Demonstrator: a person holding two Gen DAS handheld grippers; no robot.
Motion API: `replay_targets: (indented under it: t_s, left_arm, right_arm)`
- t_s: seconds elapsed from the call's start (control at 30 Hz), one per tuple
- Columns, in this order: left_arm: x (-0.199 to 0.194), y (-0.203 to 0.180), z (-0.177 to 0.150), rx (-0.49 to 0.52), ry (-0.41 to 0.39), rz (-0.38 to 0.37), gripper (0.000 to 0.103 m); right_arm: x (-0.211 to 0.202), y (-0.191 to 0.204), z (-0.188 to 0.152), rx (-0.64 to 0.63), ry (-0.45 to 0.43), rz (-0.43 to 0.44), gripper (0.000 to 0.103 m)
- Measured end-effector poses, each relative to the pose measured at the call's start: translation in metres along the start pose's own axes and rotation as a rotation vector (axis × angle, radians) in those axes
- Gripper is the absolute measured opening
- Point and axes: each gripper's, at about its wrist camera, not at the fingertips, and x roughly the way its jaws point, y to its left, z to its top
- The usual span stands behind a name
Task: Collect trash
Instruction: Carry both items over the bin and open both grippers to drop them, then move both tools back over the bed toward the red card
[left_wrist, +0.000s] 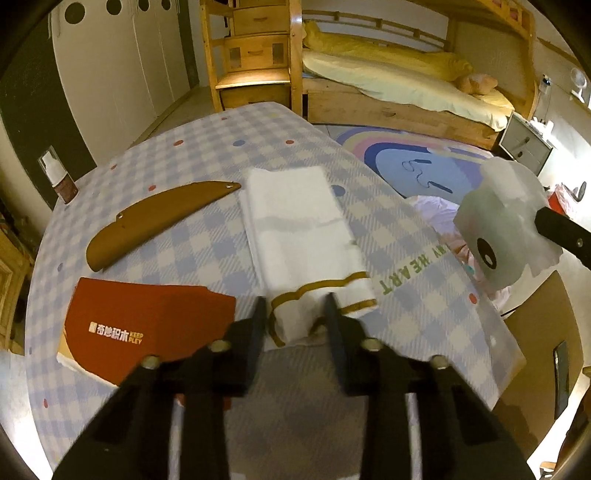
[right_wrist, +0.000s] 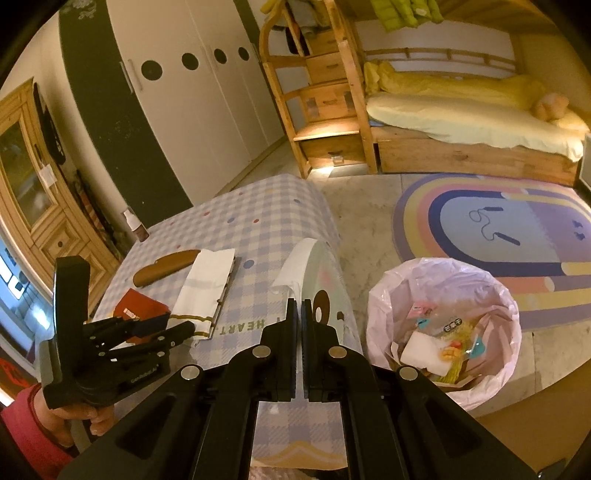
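Left-wrist view: a worktop (left_wrist: 207, 147) under a blue-and-cream checked cloth fills most of the frame, with a wooden bunk bed (left_wrist: 399, 92) and a rainbow rug (left_wrist: 406, 162) behind it. On the cloth lie a red card sleeve (left_wrist: 147, 325), a curved brown sheath (left_wrist: 159, 221) and a small bottle (left_wrist: 61, 181) at the far left edge. Between them a white folded paper (left_wrist: 303, 236) with a brown-striped border stretches away from the camera, its long axis running roughly in line with the left tongs (left_wrist: 295, 317). These have narrowed on its near, striped end, the pads against either side of the fold, so the paper appears pinched and still resting on the cloth.

Right-wrist view: a bin (right_wrist: 443, 332) lined with a pale pink bag stands on the floor just beyond the worktop's right edge, already holding wrappers and a white block. The right tongs (right_wrist: 299, 317) are closed tight on a pale green wrapper (right_wrist: 314, 273) printed with a brown ring, held upright above the worktop's edge and just left of the bin. A hand in a red sleeve (right_wrist: 33, 428) carries the left tool at lower left.

The right hand is much the nearer to the bin, which lies to its right and below; a short swing that way looks like the wrapper's next move, while the paper would have to cross the whole worktop.
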Motion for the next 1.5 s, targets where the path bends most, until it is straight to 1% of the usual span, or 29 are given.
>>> replay_targets:
  t_s: [0.03,0.13,0.27,0.4,0.47,0.57,0.63,0.67,0.83,0.97,1.17,1.3,1.37,1.4,1.43,1.47,1.5]
  left_arm:
    - [0.0,-0.002,0.001,0.004,-0.001,0.007,0.01]
    - [-0.005,-0.007,-0.003,0.003,-0.018,0.003,0.003]
    - [-0.028,-0.013,-0.003,-0.018,-0.102,-0.047,0.002]
    - [-0.063,-0.034,0.009,0.017,-0.201,-0.116,0.002]
    - [-0.073,-0.047,0.016,0.032,-0.231,-0.145,0.002]
    - [-0.079,-0.066,0.026,0.043,-0.253,-0.192,0.002]
    - [-0.077,-0.078,0.03,0.055,-0.259,-0.208,0.002]
    - [-0.075,-0.085,0.032,0.066,-0.259,-0.212,0.002]
    - [-0.058,-0.107,0.04,0.099,-0.235,-0.247,0.002]
    - [-0.041,-0.12,0.045,0.122,-0.209,-0.262,0.002]
    - [-0.015,-0.144,0.053,0.173,-0.162,-0.289,0.003]
    - [0.001,-0.166,0.061,0.2,-0.143,-0.327,0.003]
    - [0.006,-0.174,0.065,0.209,-0.141,-0.334,0.006]
    - [0.008,-0.176,0.067,0.211,-0.139,-0.333,0.016]
    - [0.01,-0.179,0.068,0.21,-0.134,-0.339,0.032]
    - [0.011,-0.179,0.07,0.202,-0.131,-0.344,0.041]
    - [0.012,-0.178,0.071,0.195,-0.134,-0.346,0.047]
  right_arm:
    - [-0.002,-0.001,-0.001,0.001,-0.005,-0.002,0.002]
    - [-0.009,-0.006,-0.001,0.009,-0.018,-0.007,0.002]
    - [-0.023,-0.018,-0.001,0.025,-0.046,-0.025,0.002]
    - [-0.037,-0.033,0.0,0.044,-0.073,-0.048,0.002]
    - [-0.042,-0.041,0.0,0.055,-0.079,-0.063,0.002]
    - [-0.044,-0.059,0.001,0.076,-0.076,-0.097,0.002]
    - [-0.041,-0.067,0.003,0.083,-0.063,-0.108,0.002]
    - [-0.038,-0.073,0.005,0.084,-0.052,-0.122,0.006]
    - [-0.014,-0.098,0.015,0.081,-0.017,-0.171,0.007]
    - [-0.004,-0.108,0.018,0.085,-0.006,-0.186,0.007]
    - [-0.01,-0.132,0.02,0.133,-0.042,-0.209,0.007]
    - [-0.013,-0.146,0.016,0.175,-0.048,-0.218,0.007]
    - [-0.016,-0.152,0.016,0.19,-0.051,-0.226,0.007]
    - [-0.018,-0.155,0.015,0.201,-0.051,-0.229,0.007]
    - [-0.019,-0.157,0.014,0.21,-0.051,-0.233,0.007]
    - [-0.02,-0.159,0.014,0.216,-0.051,-0.236,0.007]
    - [-0.022,-0.161,0.014,0.221,-0.052,-0.237,0.008]
